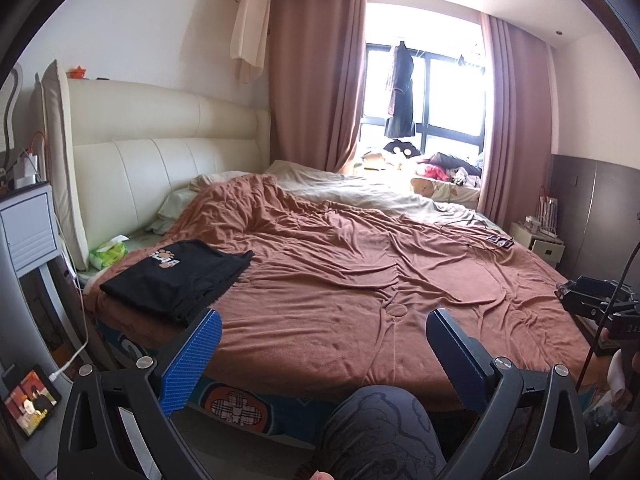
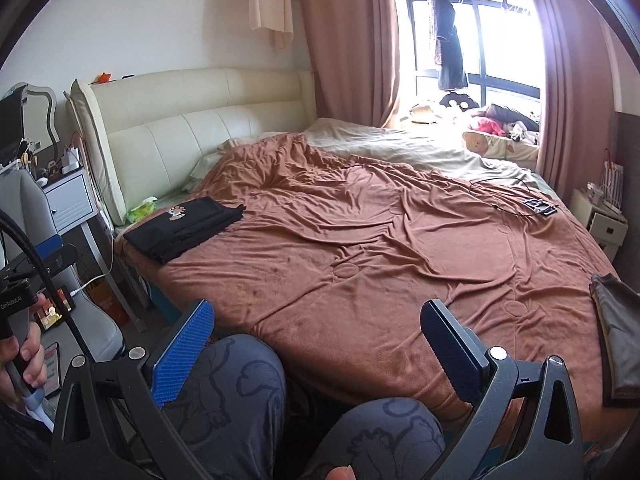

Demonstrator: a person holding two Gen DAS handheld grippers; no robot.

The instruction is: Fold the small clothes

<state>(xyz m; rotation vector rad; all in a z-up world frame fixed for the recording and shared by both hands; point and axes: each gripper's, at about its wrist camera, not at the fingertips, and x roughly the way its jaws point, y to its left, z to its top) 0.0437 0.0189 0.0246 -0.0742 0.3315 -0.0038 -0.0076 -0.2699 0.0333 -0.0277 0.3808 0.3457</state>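
A folded black garment (image 1: 180, 276) with a bear-paw print lies on the brown blanket (image 1: 360, 280) at the bed's near left corner; the right wrist view shows the same black garment (image 2: 186, 228) left of centre. A dark grey-brown cloth (image 2: 618, 344) lies at the bed's right edge. My left gripper (image 1: 324, 336) is open above the bed's front edge, nothing between its fingers, the black garment just beyond its left fingertip. My right gripper (image 2: 318, 326) is open too, held over the person's knees (image 2: 240, 392), empty.
A cream headboard (image 1: 160, 144) stands at the left, with a grey bedside unit (image 1: 28, 232) and charging cables beside it. A cable and small device (image 1: 498, 240) lie on the far right of the blanket. Toys and clothes (image 2: 496, 124) pile by the window.
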